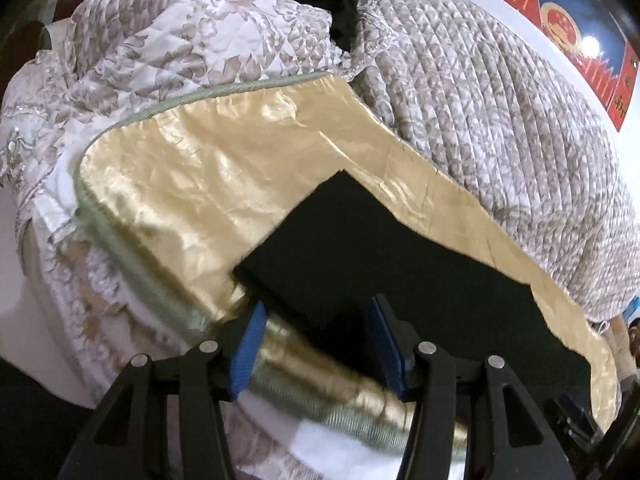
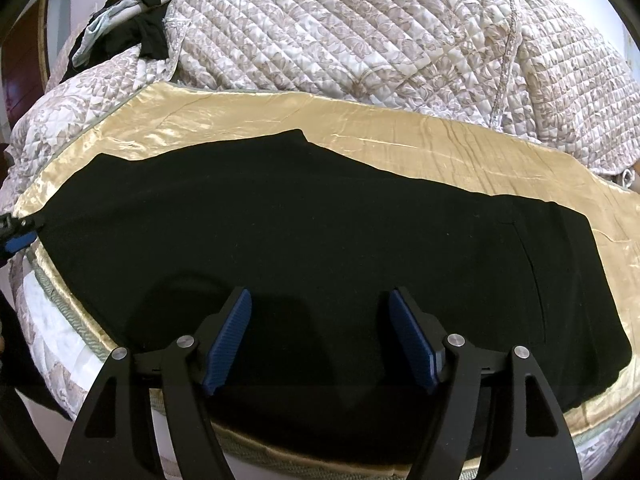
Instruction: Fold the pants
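Your black pants lie spread flat along the gold satin sheet at the near edge of the bed, running from the left side of the right wrist view to the right, where a pocket seam shows. The far edge of the cloth is uneven, with a raised hump near the middle.

Your right claw hovers over the near middle of the pants, its blue pads spread wide with only flat black cloth showing between them; nothing is gripped. Your left claw sits at the end of the pants, about half open. A corner of the black cloth reaches in between its pads, but neither pad presses on it, so it has hold of nothing. In the right wrist view that same claw shows as a small blue and black shape at the far left edge.

Behind the gold strip, a bulky quilted floral bedspread is heaped up, crowding the far side of your working area. On top of it at the back lies a pile of dark and pale clothes. The ribbed greenish piping of the mattress edge runs just below your left claw. A red and blue poster hangs on the wall beyond.
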Demonstrator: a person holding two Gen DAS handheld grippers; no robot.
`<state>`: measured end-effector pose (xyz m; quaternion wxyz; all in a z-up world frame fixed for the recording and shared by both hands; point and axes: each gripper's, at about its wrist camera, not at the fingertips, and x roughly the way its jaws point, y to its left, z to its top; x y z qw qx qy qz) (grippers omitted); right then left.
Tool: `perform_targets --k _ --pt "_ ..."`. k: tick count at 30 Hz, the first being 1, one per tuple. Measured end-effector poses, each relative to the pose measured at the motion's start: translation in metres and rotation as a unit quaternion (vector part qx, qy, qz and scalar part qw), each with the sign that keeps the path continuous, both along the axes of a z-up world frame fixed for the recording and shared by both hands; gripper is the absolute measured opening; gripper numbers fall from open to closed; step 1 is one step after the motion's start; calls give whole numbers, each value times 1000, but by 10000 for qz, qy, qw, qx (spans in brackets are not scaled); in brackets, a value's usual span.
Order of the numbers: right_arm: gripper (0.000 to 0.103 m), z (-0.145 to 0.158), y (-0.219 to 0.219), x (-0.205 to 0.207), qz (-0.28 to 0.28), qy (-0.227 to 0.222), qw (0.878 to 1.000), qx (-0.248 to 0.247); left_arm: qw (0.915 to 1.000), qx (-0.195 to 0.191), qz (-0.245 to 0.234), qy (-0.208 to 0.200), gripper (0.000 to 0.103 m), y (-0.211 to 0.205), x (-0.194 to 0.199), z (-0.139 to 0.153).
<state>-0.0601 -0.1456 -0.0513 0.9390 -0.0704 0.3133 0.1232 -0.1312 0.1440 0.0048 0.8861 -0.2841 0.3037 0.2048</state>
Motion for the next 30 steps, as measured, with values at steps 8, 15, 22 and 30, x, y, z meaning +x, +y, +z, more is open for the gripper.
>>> perform_targets --k 8,15,22,30 --pt "72 2 -5 1 -22 96 9999 133 9995 208 -88 224 10 -1 17 2" --pt "72 11 -21 4 -142 311 9967 741 9962 377 -784 -83 8 -26 32 37" --pt "72 20 -45 6 -524 352 9904 1233 9747 508 -2130 -455 8 -102 79 77" --pt "72 29 -84 5 -1033 286 9802 1667 9209 288 -3882 -198 8 -219 106 51"
